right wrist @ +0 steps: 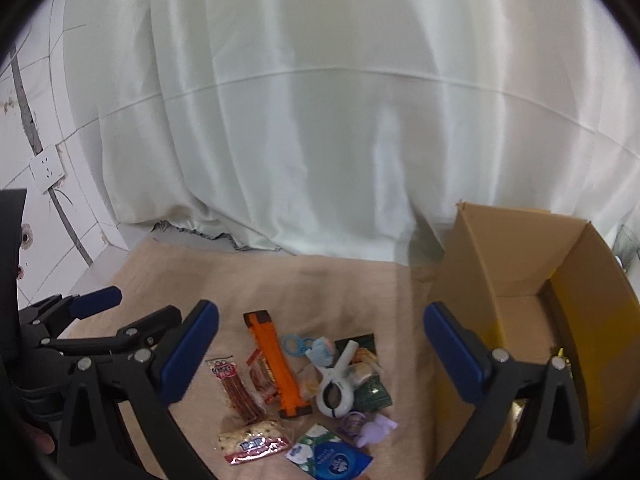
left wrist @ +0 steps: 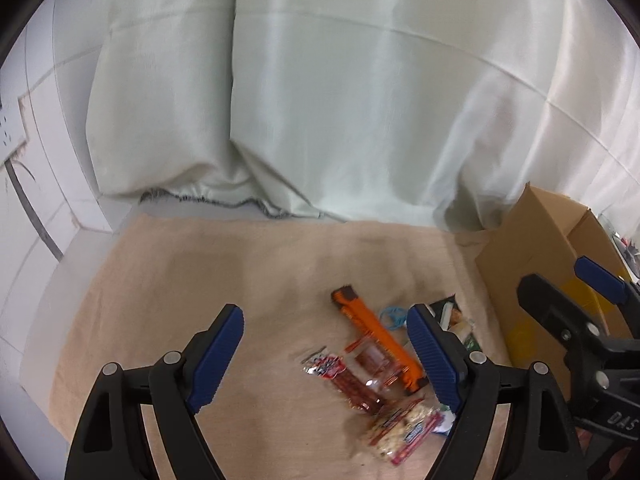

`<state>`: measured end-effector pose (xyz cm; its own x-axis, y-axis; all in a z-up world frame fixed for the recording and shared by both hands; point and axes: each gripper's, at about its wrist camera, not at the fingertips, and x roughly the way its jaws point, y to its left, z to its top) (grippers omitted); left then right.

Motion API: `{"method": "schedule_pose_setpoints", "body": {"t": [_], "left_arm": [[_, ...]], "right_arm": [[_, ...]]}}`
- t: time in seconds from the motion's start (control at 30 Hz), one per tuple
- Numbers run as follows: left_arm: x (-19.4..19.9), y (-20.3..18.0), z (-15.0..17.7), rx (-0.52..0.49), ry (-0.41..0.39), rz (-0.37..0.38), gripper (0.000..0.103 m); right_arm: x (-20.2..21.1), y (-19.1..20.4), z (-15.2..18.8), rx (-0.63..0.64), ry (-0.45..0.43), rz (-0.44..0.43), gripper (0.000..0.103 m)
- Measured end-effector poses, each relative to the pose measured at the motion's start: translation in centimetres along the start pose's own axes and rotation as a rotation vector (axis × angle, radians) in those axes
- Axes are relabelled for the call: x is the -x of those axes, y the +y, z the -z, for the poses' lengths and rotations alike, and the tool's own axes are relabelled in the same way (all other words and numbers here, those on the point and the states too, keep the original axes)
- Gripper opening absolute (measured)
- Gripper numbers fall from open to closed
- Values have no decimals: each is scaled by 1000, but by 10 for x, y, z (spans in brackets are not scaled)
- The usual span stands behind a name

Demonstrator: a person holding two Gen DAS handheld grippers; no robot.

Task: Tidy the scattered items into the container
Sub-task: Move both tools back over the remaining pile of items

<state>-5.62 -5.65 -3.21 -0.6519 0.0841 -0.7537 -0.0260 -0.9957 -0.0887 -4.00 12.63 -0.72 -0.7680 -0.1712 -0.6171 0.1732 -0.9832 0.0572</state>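
Observation:
Scattered items lie in a heap on a beige cloth [right wrist: 320, 292]: an orange clip bar [right wrist: 276, 364], a pack of red sticks [right wrist: 236, 388], a snack bar [right wrist: 254, 446], a white clip [right wrist: 336, 384], a blue tissue pack [right wrist: 330, 458], a blue ring [right wrist: 294, 346] and a purple toy [right wrist: 376, 428]. An open cardboard box [right wrist: 520, 264] stands at the right. My right gripper [right wrist: 320, 350] hangs open above the heap, nothing between its pads. My left gripper [left wrist: 326, 354] is open too, over the orange clip bar [left wrist: 376, 338] and the red sticks pack [left wrist: 344, 380].
A pale curtain [right wrist: 320, 120] hangs behind the cloth. White tiled wall with a socket [right wrist: 46, 172] is at the left. The box's yellow-taped wall [left wrist: 532, 320] stands right of the heap in the left wrist view, with the right gripper [left wrist: 576, 292] in front of it.

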Motion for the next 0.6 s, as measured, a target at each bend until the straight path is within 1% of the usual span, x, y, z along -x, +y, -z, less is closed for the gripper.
{"method": "schedule_pose_setpoints", "body": {"t": [0.1,0.2,0.33,0.47,0.53,0.6], "left_arm": [[-17,7,10,2,20,-24,84],[-35,15,21,24,51,-20,84],[-65,18,40,46,123,-13,84],[-84,17,53,42,133,-35,84],[-95,16,60,63,157,-2,84],[-102,15,64,74,179,18,84]], "right_arm": [[-16,10,8,34,34,-6,103],[-35,17,19,62,85,4,103],[-60,23,36,109,173,22,103],[-75,22,49,128,213,30,103],[-79,18,52,108,225,8,103],[-84,15,54,97,246,15,103]]}}
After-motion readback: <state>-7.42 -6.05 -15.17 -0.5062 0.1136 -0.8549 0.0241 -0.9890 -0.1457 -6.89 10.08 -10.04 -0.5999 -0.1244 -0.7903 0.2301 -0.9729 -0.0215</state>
